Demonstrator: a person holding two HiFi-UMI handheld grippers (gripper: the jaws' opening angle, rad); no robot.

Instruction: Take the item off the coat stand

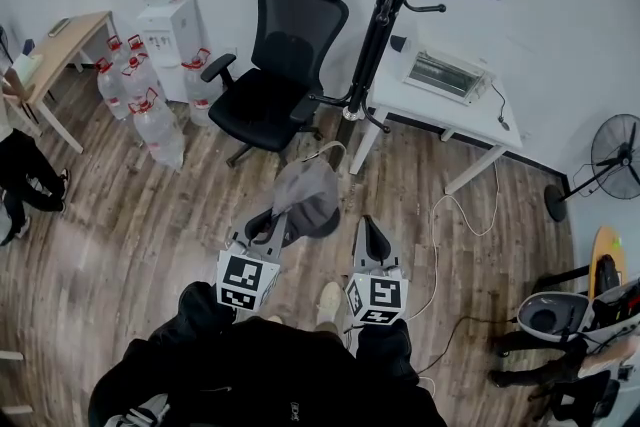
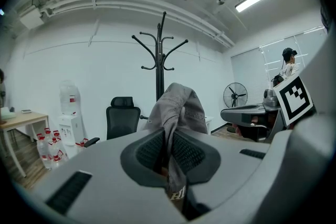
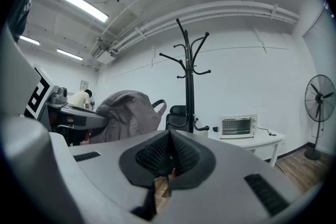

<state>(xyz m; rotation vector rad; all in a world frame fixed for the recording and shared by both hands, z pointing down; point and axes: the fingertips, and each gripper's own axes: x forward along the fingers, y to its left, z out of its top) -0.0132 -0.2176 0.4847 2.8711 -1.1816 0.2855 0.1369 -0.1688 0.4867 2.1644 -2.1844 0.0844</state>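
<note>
Wood-floored office with white walls. A black coat stand (image 1: 385, 15), its hooks bare, rises between a black office chair (image 1: 285, 55) and a white desk (image 1: 480, 120) carrying a toaster oven (image 1: 445, 73). The grey cap (image 1: 308, 195) is off the stand and well apart from it. It hangs over the floor from the left gripper (image 1: 272, 223), whose fingers are pinched shut on a thin fold of its fabric. The right gripper (image 1: 368, 227), just beside it, has its fingers closed together on nothing. Likely risk: the narrow pinch lets the cloth slide out on a sharp swing, dropping the cap. Its loose back strap could also snag a hook if carried near the stand.
</note>
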